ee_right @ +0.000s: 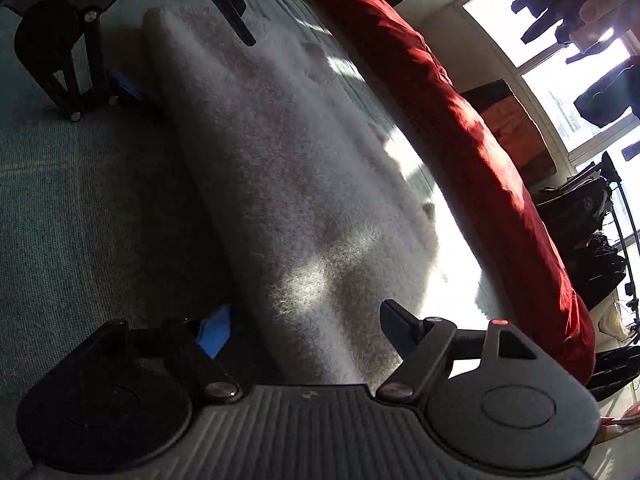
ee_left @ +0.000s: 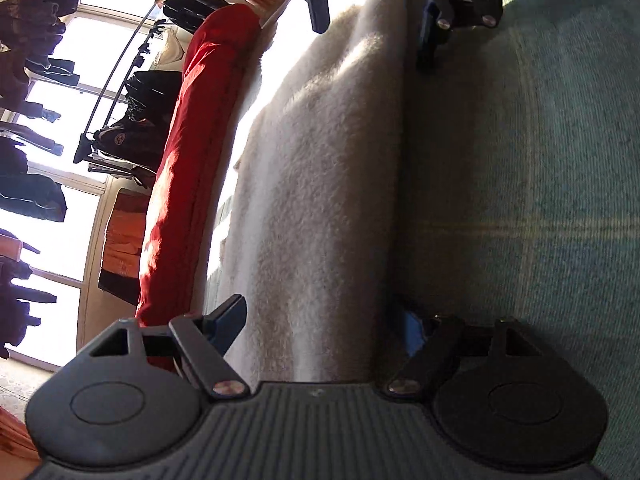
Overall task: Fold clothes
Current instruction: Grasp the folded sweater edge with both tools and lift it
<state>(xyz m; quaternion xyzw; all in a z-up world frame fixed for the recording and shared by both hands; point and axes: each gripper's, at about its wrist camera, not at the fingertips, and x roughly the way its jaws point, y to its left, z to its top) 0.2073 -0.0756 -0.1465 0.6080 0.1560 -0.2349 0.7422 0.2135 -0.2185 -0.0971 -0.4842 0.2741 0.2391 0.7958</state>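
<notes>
The fuzzy cream garment (ee_left: 320, 168) lies in a long folded strip on the green bedspread (ee_left: 540, 200). It sits between the two grippers, one at each end. In the left wrist view the strip runs from 6 o'clock up to 12 o'clock. A red blanket (ee_left: 192, 168) lies just beside it, toward 9 o'clock.

The left gripper (ee_left: 324, 320) is wide open, with the garment's near end between its fingers. The pads do not seem to press on it. The right gripper (ee_right: 304, 324) is wide open too, with the other end between its fingers. Nothing is held.

What could go wrong? I think the thick, fluffy cloth could spring open, because no one pins the fold. If a gripper closes too high, it may pinch only the top layer, and the fold would peel apart when lifted. If it closes too low, it may grab the bedspread too. Bright sun from the window (ee_right: 560, 60) hides part of the far edge, so the aim could be off.
</notes>
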